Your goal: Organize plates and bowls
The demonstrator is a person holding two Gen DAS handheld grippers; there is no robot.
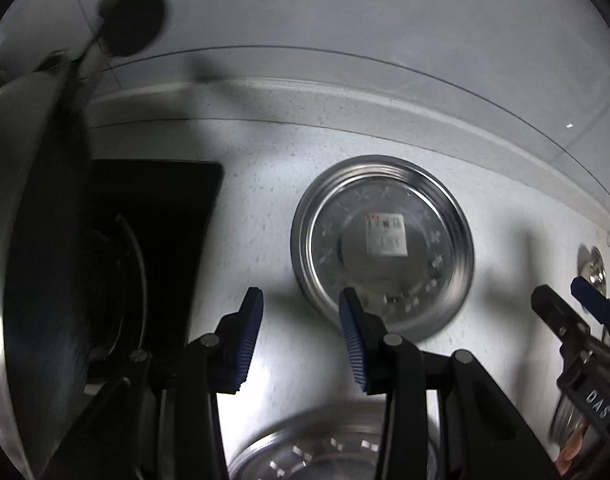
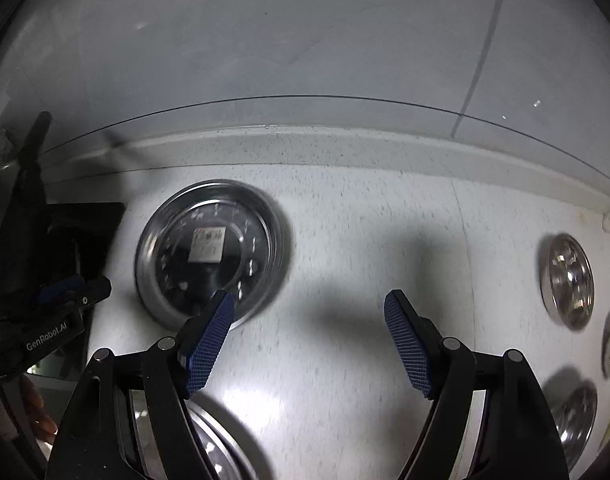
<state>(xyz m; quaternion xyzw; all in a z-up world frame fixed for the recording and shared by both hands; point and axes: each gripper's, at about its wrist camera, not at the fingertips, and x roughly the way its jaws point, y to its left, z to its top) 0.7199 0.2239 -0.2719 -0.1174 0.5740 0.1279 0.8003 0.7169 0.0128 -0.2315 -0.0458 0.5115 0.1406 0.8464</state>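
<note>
Two readable markings: "DAS" on right gripper [image 1: 585,308], "GenRobot.AI" on left gripper [image 2: 71,290].

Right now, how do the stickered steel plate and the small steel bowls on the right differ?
The stickered steel plate is larger, wide and shallow, with a white label at its centre; the small steel bowls look deeper and show no label. The plate sits alone mid-counter; the bowls cluster near the right edge. Both are shiny metal, resting on the speckled countertop.

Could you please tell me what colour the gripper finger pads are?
Blue, with a fine ribbed texture, on the pads; clearest in the right wrist view.
</note>
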